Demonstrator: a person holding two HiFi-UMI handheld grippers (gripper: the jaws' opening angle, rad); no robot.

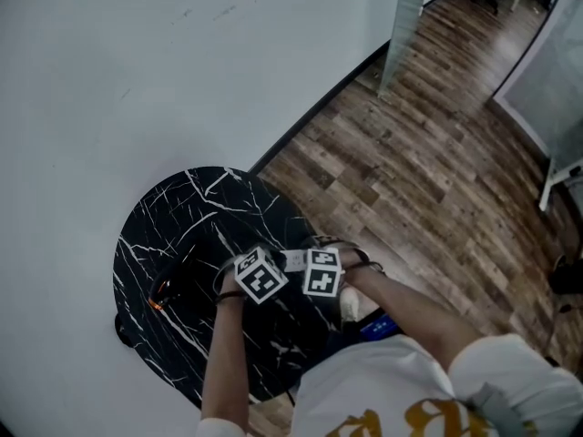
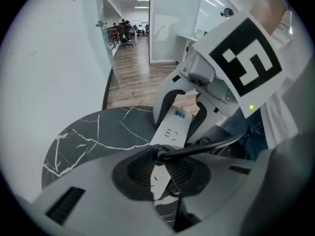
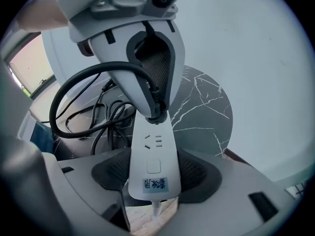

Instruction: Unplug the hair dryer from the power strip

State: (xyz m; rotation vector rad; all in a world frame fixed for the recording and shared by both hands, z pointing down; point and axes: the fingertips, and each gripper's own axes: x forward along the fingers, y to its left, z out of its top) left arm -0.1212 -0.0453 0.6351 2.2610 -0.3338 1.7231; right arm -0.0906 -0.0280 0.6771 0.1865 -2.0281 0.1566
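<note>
The only writing is on a small blue sticker (image 3: 154, 184) at one end of the white power strip (image 3: 153, 151); its print is too small to read. Past the sticker along the strip come a square button (image 3: 153, 166) and a free socket. At the strip's far end sits the black plug (image 3: 156, 113), pushed into its socket.

The strip is over the near edge of a round black worktop (image 1: 182, 217) veined in white. A black cord (image 3: 74, 82) arcs away from the plug, and more black cord lies tangled just beside the strip. On the worktop, well apart from the strip on the side toward the white wall (image 1: 137, 62), lies a dark thing with an orange glint (image 1: 162, 291); I cannot tell whether it is the hair dryer. Wood floor (image 1: 410, 171) spreads beyond.

The left tool (image 2: 163, 162) comes steeply down on the strip's far end, its jaws nearly together and clamped on the plug. The right tool (image 3: 153, 176) has its jaws pressed against both long sides of the strip at the sticker end.
</note>
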